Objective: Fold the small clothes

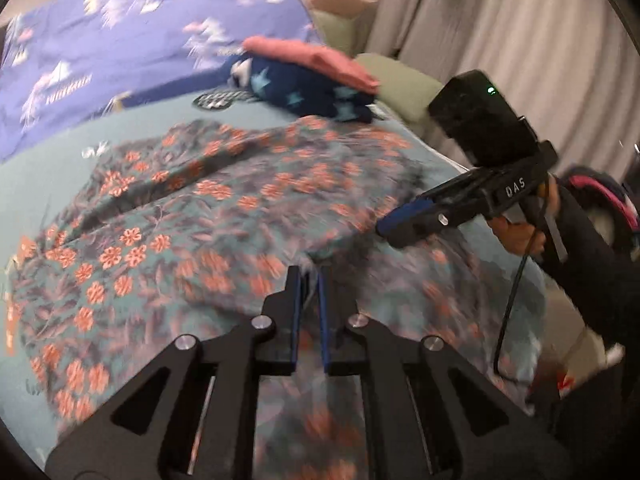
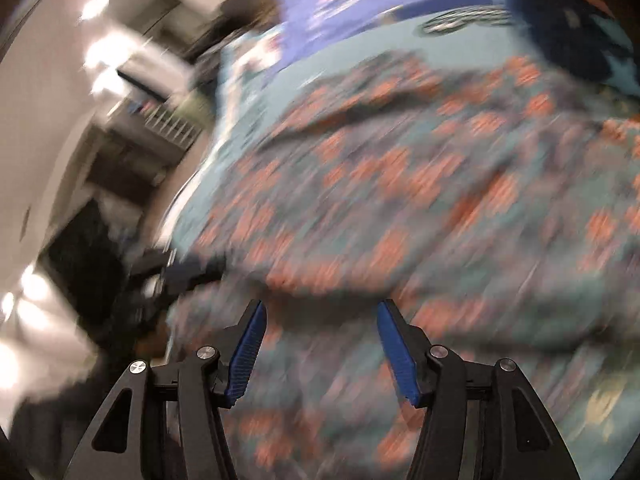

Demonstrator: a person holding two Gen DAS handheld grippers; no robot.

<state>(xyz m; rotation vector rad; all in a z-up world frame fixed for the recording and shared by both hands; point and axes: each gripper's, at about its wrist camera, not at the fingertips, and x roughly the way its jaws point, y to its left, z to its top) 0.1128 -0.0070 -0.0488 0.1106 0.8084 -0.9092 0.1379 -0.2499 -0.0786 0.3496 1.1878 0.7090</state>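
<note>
Left wrist view shows my left gripper (image 1: 309, 276) almost shut, and a bit of the flowery cloth (image 1: 224, 208) looks pinched between its blue pads, right at an edge. It is a thin grip, so I think it could slip out. The cloth is dark green with orange flowers. It lies spread out and wrinkly on the teal bed sheet (image 1: 36, 176), close in front of me.

My right gripper (image 1: 390, 226) comes in from the right side, low over the same cloth. In the right wrist view its jaws stand wide apart with nothing between them, and the cloth (image 2: 400, 200) is just under them. That picture is very blurry.

I think the cloth is light and very soft. It will flop and bunch up, not stay flat. It will not break. The best place to hold it is at an edge or a corner, one for each gripper, so I can lift it and lay one half over the other.

Other things are near. Behind the cloth sits a pile of folded clothes: a dark blue one with stars (image 1: 308, 96) and a pink one (image 1: 316, 60) on top. A purple blanket with white flowers (image 1: 132, 44) is farther back. The pile is close to the far edge of the cloth, so I should fold away from it. The black cable (image 1: 512, 304) hanging from my right gripper could drag on the cloth.
</note>
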